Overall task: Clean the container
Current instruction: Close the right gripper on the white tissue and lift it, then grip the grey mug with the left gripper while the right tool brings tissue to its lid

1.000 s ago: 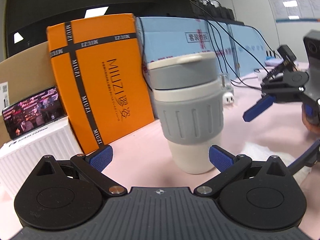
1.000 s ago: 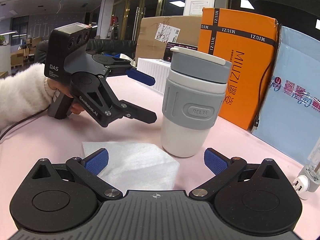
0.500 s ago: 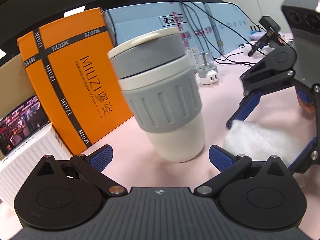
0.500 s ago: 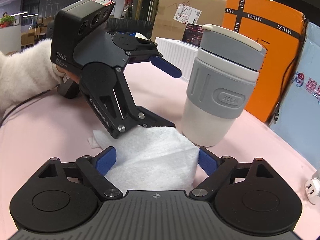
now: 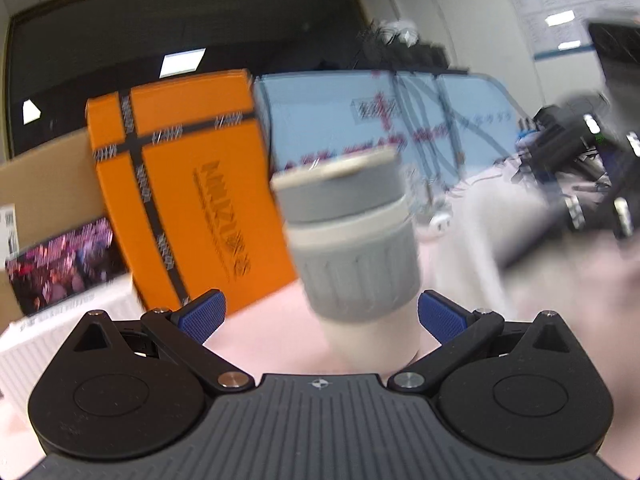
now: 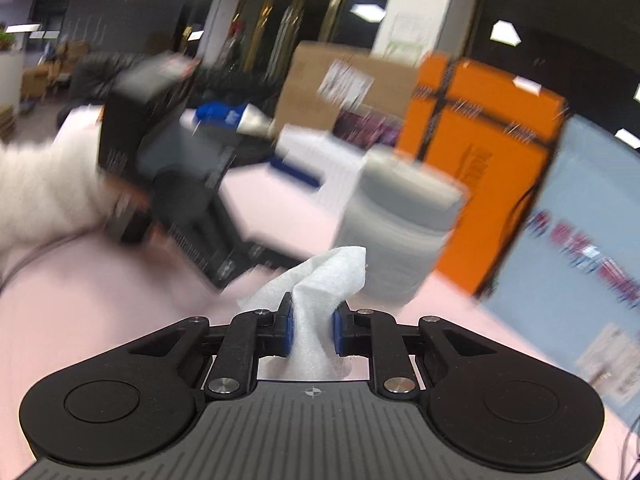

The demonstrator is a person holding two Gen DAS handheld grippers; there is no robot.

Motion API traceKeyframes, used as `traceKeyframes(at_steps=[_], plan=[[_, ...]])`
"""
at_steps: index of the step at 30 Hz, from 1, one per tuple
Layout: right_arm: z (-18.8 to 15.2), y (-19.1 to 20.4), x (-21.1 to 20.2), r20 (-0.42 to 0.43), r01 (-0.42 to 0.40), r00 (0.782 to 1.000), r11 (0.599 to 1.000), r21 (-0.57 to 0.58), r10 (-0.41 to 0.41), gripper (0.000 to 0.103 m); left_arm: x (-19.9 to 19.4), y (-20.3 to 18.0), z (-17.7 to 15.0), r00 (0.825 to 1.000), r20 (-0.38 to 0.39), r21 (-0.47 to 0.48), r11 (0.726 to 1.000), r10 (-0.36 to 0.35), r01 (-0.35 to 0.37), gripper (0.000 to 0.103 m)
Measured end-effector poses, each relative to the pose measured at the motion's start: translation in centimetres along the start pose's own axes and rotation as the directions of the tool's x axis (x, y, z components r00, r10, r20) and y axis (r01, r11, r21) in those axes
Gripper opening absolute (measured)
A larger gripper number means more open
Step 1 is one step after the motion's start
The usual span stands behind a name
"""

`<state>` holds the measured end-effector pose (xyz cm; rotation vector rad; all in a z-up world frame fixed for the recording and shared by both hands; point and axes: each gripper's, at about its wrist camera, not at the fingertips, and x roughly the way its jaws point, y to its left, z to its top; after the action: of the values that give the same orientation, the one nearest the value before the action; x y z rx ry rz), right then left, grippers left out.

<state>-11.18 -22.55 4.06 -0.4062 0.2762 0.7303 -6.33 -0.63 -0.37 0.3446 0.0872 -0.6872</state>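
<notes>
Since half a second ago, the right gripper (image 6: 312, 330) has closed its jaws on the white cloth (image 6: 320, 280) and lifted it off the pink bench (image 6: 100, 300). The left gripper (image 5: 320, 316) is wide open, with the cup (image 5: 352, 248) standing upright between its fingers, apparently not touching them. Behind, the orange box (image 5: 192, 200) has blurred, unreadable writing.

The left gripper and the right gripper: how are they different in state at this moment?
The left gripper is wide open and holds nothing; the right gripper is shut on a white wipe. The left one frames the grey-sleeved travel cup between its fingers without visible contact; the right one sits in front of the cup. Both have blue pads.
</notes>
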Motion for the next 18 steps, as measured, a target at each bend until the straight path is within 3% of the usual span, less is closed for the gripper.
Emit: traceKeyframes(at_steps=[4, 7, 10, 14, 18], plan=[[2.6, -2.9, -2.5, 0.198, 0.073, 0.976, 0.992, 0.104, -0.093, 0.017, 0.7, -1.2, 0.8, 1.0, 0.021, 0.019, 1.0, -0.004, 0.003, 0.103], [4.1, -4.9, -1.7, 0.247, 0.111, 0.956, 0.973, 0.201, -0.16, 0.017, 2.1, -1.5, 1.6, 1.0, -0.008, -0.018, 1.0, 0.012, -0.012, 0.103], [4.8, -6.1, 0.6, 0.212, 0.116, 0.962, 0.958, 0.261, -0.175, 0.017, 3.1, -1.4, 1.9, 0.999, -0.035, -0.065, 0.997, 0.03, -0.032, 0.103], [5.1, -6.0, 3.0, 0.16, 0.091, 0.978, 0.963, 0.253, -0.134, 0.017, 3.7, -1.5, 1.8, 0.998, -0.044, -0.073, 0.996, 0.049, -0.052, 0.103], [5.1, -5.2, 3.7, 0.127, 0.109, 0.982, 0.964, 0.243, -0.143, 0.017, 3.8, -1.6, 1.5, 0.997, -0.033, -0.08, 0.994, 0.075, -0.078, 0.103]])
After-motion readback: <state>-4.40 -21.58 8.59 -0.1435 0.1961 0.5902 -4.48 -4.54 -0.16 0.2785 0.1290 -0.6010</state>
